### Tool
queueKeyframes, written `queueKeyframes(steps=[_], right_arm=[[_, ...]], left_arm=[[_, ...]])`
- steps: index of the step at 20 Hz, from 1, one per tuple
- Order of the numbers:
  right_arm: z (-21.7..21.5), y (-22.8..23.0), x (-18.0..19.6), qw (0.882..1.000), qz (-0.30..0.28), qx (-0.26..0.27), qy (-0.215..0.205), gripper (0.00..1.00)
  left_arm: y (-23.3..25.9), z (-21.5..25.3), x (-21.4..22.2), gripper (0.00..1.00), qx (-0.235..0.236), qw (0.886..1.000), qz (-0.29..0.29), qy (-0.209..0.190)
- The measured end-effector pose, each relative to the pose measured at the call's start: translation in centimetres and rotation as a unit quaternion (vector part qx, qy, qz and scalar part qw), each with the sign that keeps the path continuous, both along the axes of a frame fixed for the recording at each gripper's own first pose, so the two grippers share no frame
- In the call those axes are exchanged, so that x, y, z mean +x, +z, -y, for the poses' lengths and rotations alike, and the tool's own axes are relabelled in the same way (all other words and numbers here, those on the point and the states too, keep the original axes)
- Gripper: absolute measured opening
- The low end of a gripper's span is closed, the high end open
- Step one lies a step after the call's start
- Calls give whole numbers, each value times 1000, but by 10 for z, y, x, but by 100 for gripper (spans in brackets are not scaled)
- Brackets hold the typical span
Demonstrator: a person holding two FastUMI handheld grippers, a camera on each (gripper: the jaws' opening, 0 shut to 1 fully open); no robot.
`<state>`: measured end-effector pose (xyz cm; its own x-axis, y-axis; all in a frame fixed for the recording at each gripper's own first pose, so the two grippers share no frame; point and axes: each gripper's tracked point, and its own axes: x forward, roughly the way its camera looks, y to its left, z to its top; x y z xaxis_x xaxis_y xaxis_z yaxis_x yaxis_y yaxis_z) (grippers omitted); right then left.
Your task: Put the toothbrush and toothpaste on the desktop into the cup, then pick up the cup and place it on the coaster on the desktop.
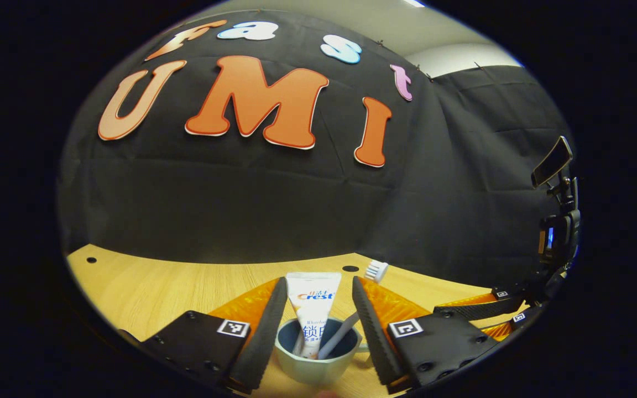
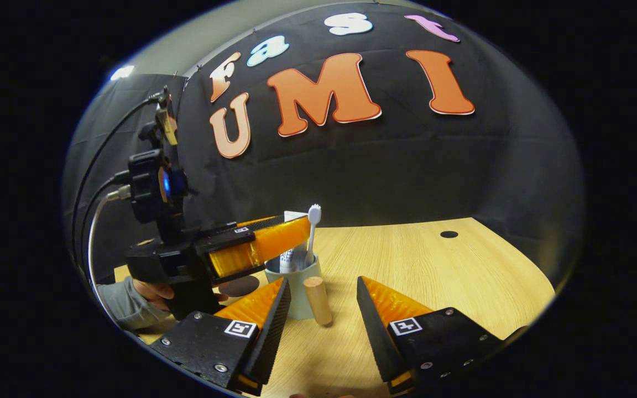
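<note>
Parted fingers of the left gripper bracket the cup on the wooden desktop without clearly pressing it. Inside the cup, the toothpaste stands upright and the toothbrush leans, bristles up. From the right gripper view, the right gripper gapes wide and empty just short of the cup's wooden handle. Left of the cup, a dark round coaster lies beside a hand.

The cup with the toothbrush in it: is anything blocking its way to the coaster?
Nothing visible does. In the right gripper view the coaster lies on the table close beside the cup. The left gripper above partly hides it.
</note>
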<state>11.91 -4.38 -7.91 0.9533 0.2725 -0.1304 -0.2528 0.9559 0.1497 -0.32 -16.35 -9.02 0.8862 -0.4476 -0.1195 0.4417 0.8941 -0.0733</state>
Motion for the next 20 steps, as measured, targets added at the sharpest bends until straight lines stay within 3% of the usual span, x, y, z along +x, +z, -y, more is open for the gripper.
queueKeyframes(steps=[1,5,14,20], right_arm=[[1,3,2,1000,6,-2,-2,73],[-3,3,9,1000,-4,-21,13,73],[-10,-3,21,996,-49,-59,39,72],[-24,-10,27,985,-94,-121,75,72]], left_arm=[[3,1,-2,84,4,1000,-1,-2],[32,-3,-16,98,-11,1000,10,-14],[74,-48,-35,98,14,1000,22,5],[78,-81,-40,98,30,999,19,33]])
